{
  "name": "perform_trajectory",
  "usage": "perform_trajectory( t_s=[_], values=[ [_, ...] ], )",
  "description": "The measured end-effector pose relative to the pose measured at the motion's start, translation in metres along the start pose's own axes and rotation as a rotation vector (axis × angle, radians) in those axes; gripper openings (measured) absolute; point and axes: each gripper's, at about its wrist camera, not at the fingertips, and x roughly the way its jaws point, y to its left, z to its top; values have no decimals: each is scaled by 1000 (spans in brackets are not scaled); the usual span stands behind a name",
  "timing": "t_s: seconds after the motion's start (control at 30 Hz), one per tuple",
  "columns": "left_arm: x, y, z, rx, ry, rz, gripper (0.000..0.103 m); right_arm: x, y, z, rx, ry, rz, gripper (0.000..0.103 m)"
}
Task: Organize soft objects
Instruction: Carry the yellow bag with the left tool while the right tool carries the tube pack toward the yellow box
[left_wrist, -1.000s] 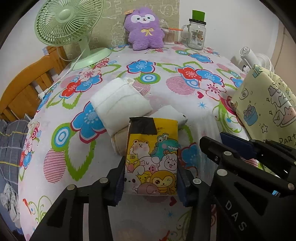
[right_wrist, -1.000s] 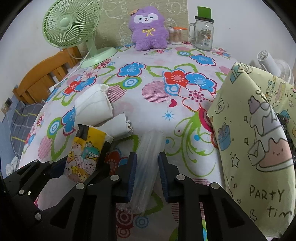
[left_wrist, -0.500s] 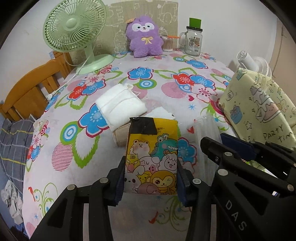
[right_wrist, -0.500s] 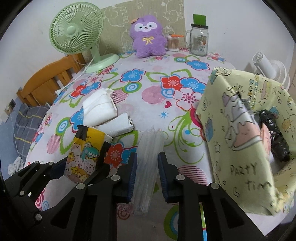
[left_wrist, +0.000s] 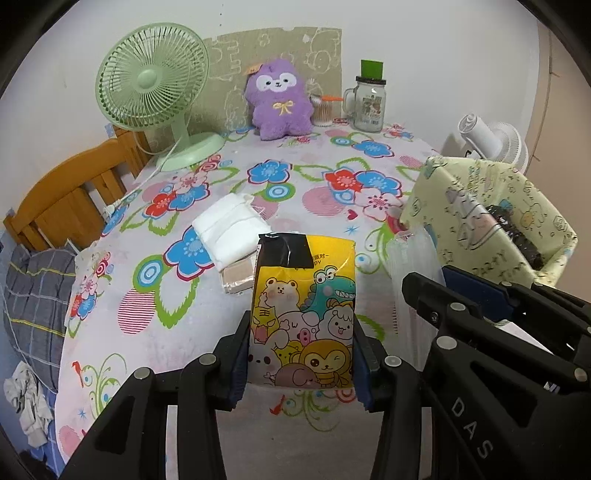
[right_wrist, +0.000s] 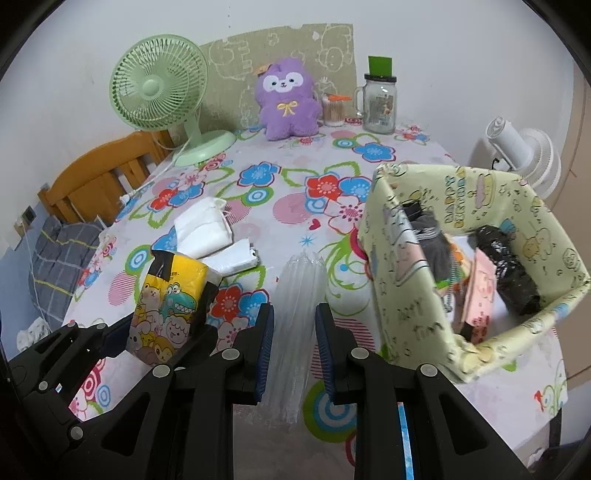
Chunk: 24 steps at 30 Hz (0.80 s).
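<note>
My left gripper is shut on a yellow cartoon-printed tissue pack, held above the flowered tablecloth; the same pack shows at the left of the right wrist view. My right gripper is shut on a clear ribbed plastic sleeve, which also appears as a clear sleeve in the left wrist view. A pale yellow fabric storage box stands at the right, with dark and pink soft items inside. White folded cloths lie on the table behind the pack.
A green desk fan, a purple plush toy, a cotton swab jar and a glass mug jar stand at the table's far edge. A wooden chair is at the left, a white fan behind the box.
Both grippers have risen and pulled back from the table with their loads. More of the table and the inside of the yellow box has come into view.
</note>
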Motion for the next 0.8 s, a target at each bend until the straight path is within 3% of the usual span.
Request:
perform_trajectory(
  t_s=[0.8],
  values=[
    [-69, -19, 18, -11, -108, 6, 47, -71, -11, 21, -15, -109, 11, 27]
  ],
)
